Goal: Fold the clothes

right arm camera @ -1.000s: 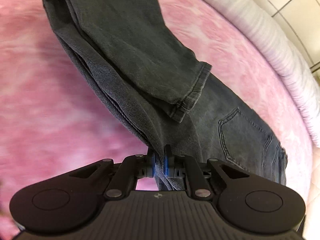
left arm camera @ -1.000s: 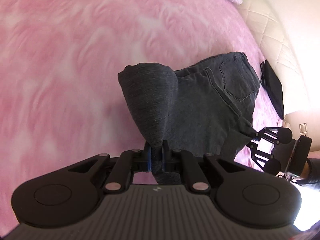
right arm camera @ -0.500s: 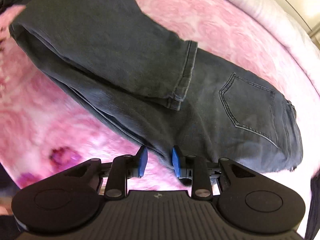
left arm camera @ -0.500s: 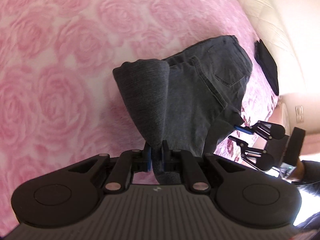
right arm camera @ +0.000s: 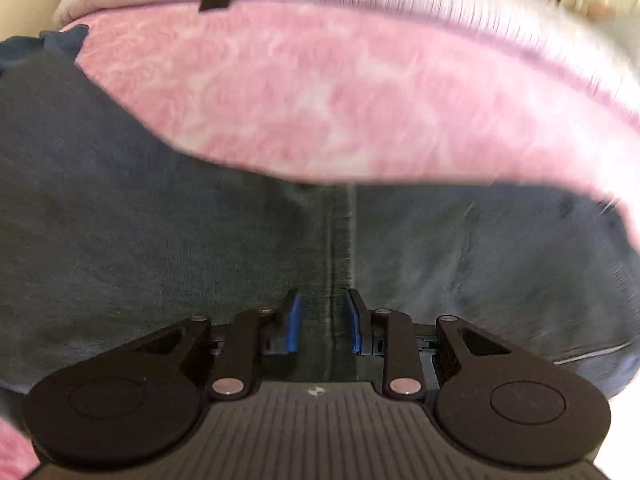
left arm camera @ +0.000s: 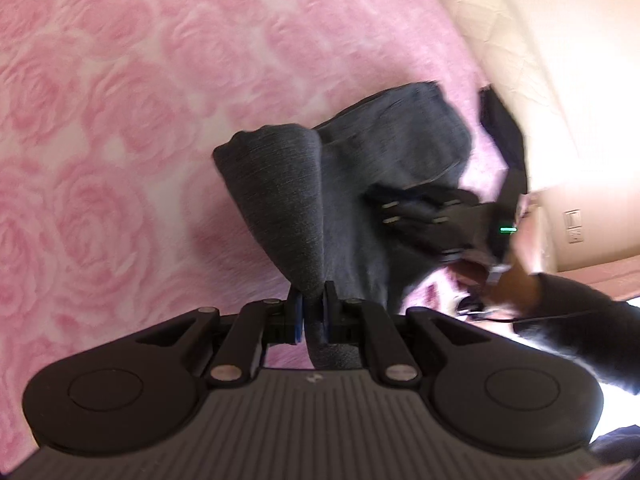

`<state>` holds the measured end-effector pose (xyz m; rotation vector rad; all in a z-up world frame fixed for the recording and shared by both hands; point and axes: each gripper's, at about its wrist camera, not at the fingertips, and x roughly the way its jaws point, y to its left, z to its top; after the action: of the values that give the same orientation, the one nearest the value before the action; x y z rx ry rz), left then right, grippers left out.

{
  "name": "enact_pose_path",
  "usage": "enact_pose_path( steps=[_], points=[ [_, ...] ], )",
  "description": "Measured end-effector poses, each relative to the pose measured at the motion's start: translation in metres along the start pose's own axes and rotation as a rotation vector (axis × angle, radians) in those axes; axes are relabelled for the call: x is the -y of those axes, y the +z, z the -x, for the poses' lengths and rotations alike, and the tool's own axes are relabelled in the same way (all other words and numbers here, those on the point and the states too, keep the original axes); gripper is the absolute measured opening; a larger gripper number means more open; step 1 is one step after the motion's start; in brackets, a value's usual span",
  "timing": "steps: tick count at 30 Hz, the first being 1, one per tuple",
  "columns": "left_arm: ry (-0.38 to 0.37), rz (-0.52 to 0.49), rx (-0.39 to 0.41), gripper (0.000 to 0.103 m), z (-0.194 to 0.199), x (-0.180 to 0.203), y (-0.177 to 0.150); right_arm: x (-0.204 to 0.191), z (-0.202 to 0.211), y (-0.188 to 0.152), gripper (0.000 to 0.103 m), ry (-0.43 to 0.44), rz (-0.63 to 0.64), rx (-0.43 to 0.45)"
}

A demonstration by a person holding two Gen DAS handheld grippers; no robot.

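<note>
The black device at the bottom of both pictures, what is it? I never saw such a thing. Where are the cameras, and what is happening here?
No robot here: a person holds a two-finger gripper in each hand, with a camera on each looking along its fingers. In the left view, the left gripper is shut on a fold of dark jeans lying on a pink rose-patterned blanket. The other gripper shows there too, blurred, over the jeans. In the right view, the right gripper is open, its blue pads either side of a seam, holding nothing.
</note>
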<state>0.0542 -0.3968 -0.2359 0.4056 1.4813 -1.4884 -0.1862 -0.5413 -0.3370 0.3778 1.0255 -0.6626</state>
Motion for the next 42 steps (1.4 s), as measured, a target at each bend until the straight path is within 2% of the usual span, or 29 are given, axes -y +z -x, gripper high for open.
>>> enact_pose_path(
  steps=[4,6,12,16,22,26,30,31,34,35,36,37,38,40,42],
  points=[
    [-0.010,-0.064,0.019,0.006,0.004,0.034,0.018,0.012,0.003,0.002,0.029,0.048,-0.062,-0.014],
    [-0.017,-0.105,0.028,0.006,0.007,0.056,0.031,0.027,0.019,0.003,0.029,0.057,-0.128,0.011],
    [-0.005,-0.177,0.047,0.006,0.005,0.126,0.080,0.074,0.070,-0.015,0.029,0.026,-0.263,0.085],
    [0.004,-0.182,0.046,0.006,-0.015,0.176,0.115,0.115,0.087,-0.034,0.031,0.026,-0.340,0.091],
    [0.042,-0.196,0.017,0.006,-0.087,0.256,0.173,0.191,0.116,-0.061,0.037,0.020,-0.451,0.119],
    [0.062,-0.186,-0.036,0.007,-0.173,0.295,0.210,0.243,0.136,-0.080,0.043,-0.028,-0.495,0.153],
    [0.083,-0.169,-0.104,0.012,-0.269,0.304,0.231,0.287,0.143,-0.105,0.044,-0.078,-0.540,0.149],
    [0.073,-0.163,-0.112,0.015,-0.282,0.303,0.235,0.295,0.141,-0.111,0.045,-0.086,-0.549,0.144],
    [0.046,-0.144,-0.134,0.016,-0.319,0.301,0.245,0.312,0.138,-0.129,0.045,-0.098,-0.586,0.119],
    [0.036,-0.139,-0.140,0.021,-0.331,0.300,0.249,0.315,0.136,-0.132,0.045,-0.094,-0.601,0.114],
    [0.016,-0.143,-0.125,0.025,-0.325,0.299,0.251,0.317,0.135,-0.136,0.045,-0.086,-0.616,0.114],
    [0.015,-0.151,-0.103,0.036,-0.316,0.295,0.253,0.317,0.135,-0.137,0.045,-0.076,-0.627,0.117],
    [0.029,-0.157,-0.089,0.042,-0.309,0.292,0.256,0.317,0.134,-0.138,0.045,-0.061,-0.639,0.124],
    [0.055,-0.186,-0.082,0.042,-0.297,0.277,0.261,0.315,0.130,-0.136,0.047,-0.006,-0.676,0.140],
    [0.044,-0.271,-0.105,0.043,-0.304,0.268,0.265,0.315,0.123,-0.131,0.047,0.052,-0.727,0.162]
  ],
)
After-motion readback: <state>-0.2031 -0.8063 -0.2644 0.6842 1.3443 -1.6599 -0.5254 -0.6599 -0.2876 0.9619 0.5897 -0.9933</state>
